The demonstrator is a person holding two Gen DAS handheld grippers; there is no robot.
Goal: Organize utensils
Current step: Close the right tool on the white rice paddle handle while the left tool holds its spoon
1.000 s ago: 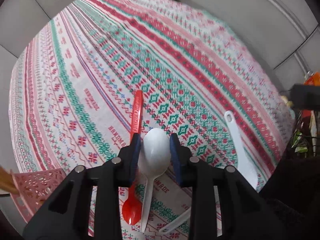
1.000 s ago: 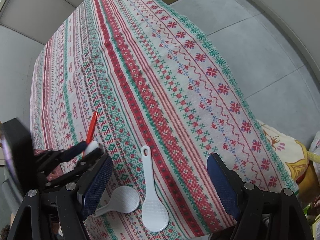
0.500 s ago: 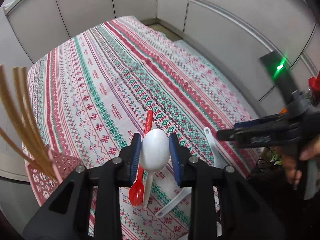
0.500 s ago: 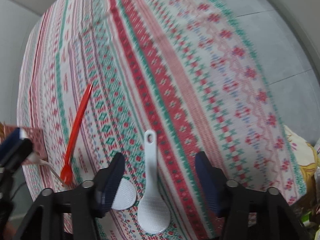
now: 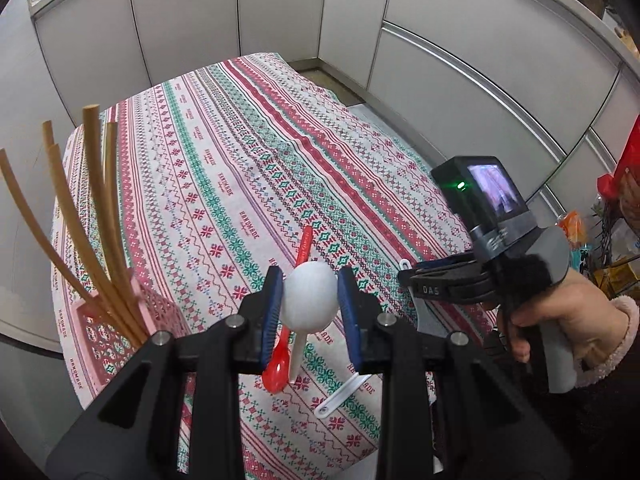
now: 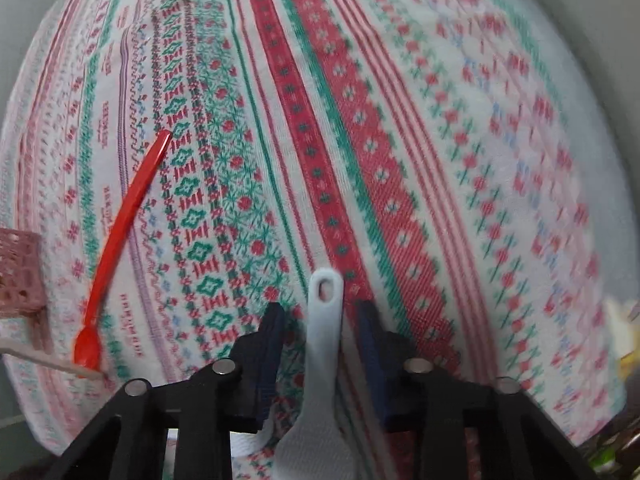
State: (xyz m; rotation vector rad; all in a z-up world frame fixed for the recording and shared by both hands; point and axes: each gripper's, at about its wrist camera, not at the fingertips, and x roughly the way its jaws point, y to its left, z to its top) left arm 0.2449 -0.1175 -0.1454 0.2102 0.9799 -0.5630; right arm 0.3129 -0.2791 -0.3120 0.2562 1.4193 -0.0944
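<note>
My left gripper point(image 5: 310, 300) is shut on a white spoon point(image 5: 310, 298), bowl between the pads, held well above the table. A red spoon point(image 5: 286, 344) lies on the patterned tablecloth below it; it also shows in the right wrist view point(image 6: 120, 240). A pink perforated utensil basket point(image 5: 116, 336) with several wooden chopsticks point(image 5: 100, 220) stands at the left table edge. My right gripper point(image 6: 320, 340) is low over a white rice paddle point(image 6: 324, 360), jaws partly closed on either side of its handle with gaps left. A second white paddle handle point(image 5: 340, 396) lies near the front edge.
The tablecloth point(image 5: 240, 160) covers a table bounded by grey cabinet panels point(image 5: 280, 8) behind and to the right. The right hand-held gripper body with its camera screen point(image 5: 488, 196) shows at the right of the left wrist view. Cluttered shelves point(image 5: 616, 240) stand far right.
My left gripper has lifted the white spoon up and away from the table. My right gripper has lowered and moved forward over the rice paddle, and its jaws have narrowed around the handle.
</note>
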